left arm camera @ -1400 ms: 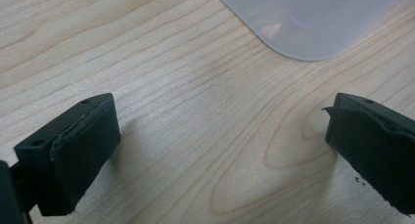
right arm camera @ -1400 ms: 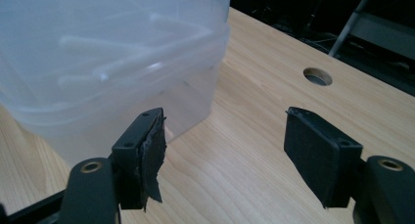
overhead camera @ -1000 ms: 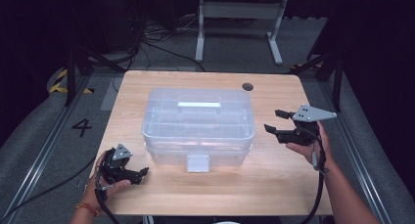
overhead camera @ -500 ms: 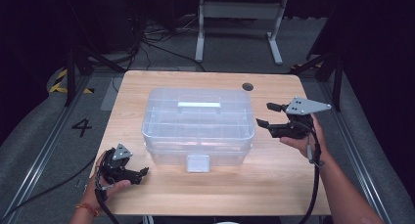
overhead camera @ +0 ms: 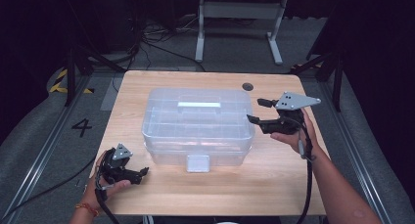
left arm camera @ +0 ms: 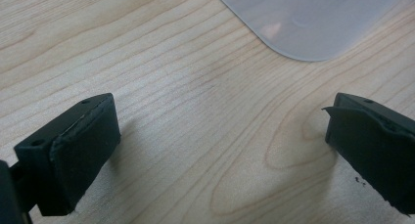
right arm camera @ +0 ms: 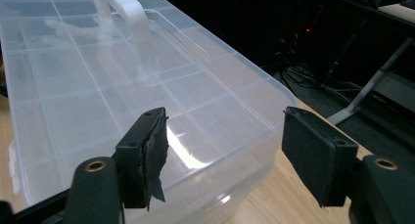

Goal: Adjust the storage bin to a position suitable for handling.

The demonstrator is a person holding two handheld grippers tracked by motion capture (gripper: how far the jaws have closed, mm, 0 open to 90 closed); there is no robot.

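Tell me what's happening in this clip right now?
A person stands at a wooden table with a two-jaw gripper in each hand. The right gripper is open and held at the right end of a clear plastic organiser box, its jaws level with the closed lid but not gripping it. The left gripper, also open, sits low over the table near the box's front left corner. The box's latch looks shut.

The clear storage box (right arm camera: pixel 147 111) runs off the left and top edges of the right gripper view, and its contents blur behind the cloudy lid. In the left gripper view only one rounded corner of the box (left arm camera: pixel 313 18) shows, cut by the top edge. The person's forearms leave the high view's bottom edge.
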